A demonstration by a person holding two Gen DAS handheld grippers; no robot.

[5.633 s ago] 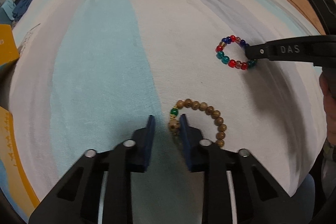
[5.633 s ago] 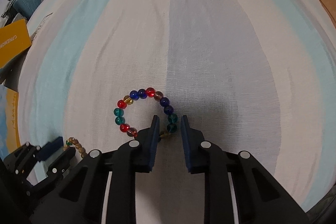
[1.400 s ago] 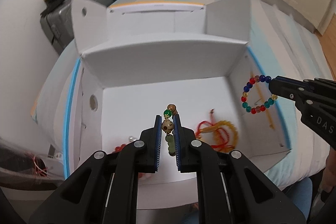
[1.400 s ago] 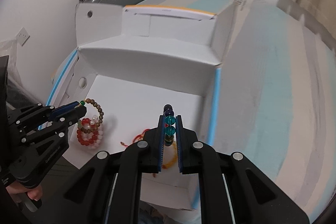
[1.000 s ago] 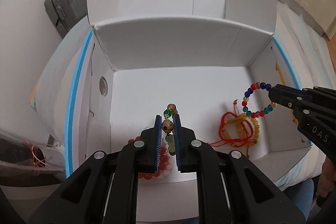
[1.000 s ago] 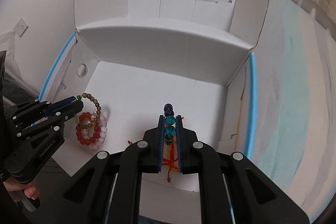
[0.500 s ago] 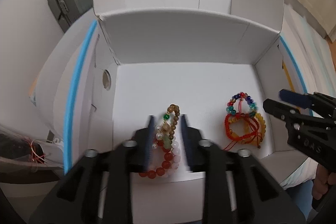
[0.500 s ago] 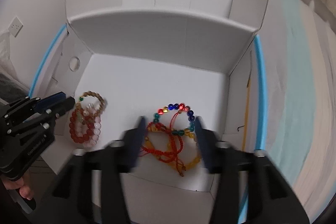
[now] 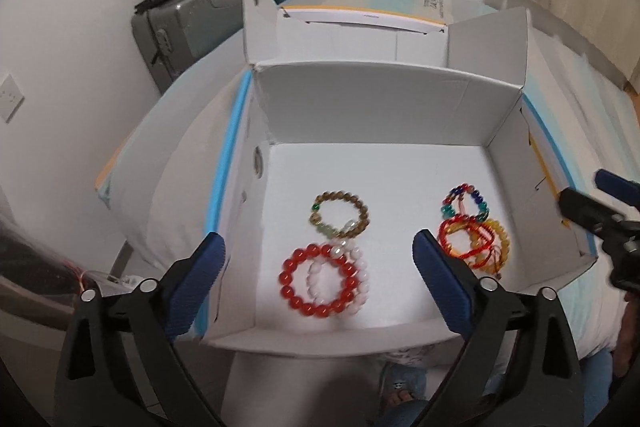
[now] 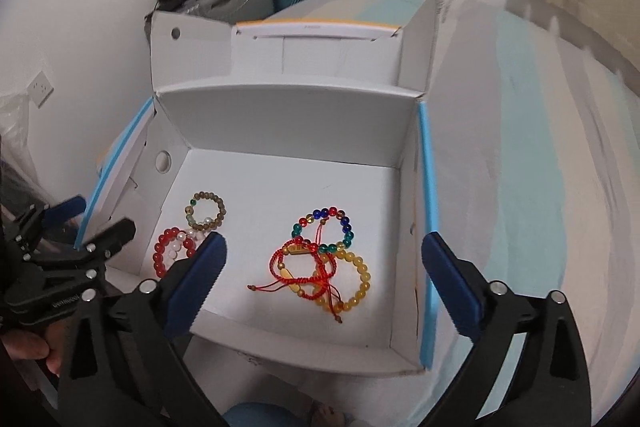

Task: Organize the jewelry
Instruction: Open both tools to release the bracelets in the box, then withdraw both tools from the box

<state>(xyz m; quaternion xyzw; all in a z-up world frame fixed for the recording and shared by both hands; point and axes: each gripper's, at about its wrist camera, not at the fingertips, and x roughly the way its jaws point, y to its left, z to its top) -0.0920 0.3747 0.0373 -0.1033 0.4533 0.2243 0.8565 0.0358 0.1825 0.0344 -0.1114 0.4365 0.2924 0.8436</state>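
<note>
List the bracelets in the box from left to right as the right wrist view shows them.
Red bead bracelet → brown bead bracelet → red cord bracelet → yellow bead bracelet. The multicolored bracelet overlaps the last two, so I leave it out.

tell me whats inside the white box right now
The white box holds two piles: wooden, red and pale bracelets left; multicolor, yellow and red cord right. Overlaps hide parts.

The right hand-held gripper's finger (image 10: 196, 279) hides part of the red bracelet (image 10: 166, 251), seemingly its lower beads.
</note>
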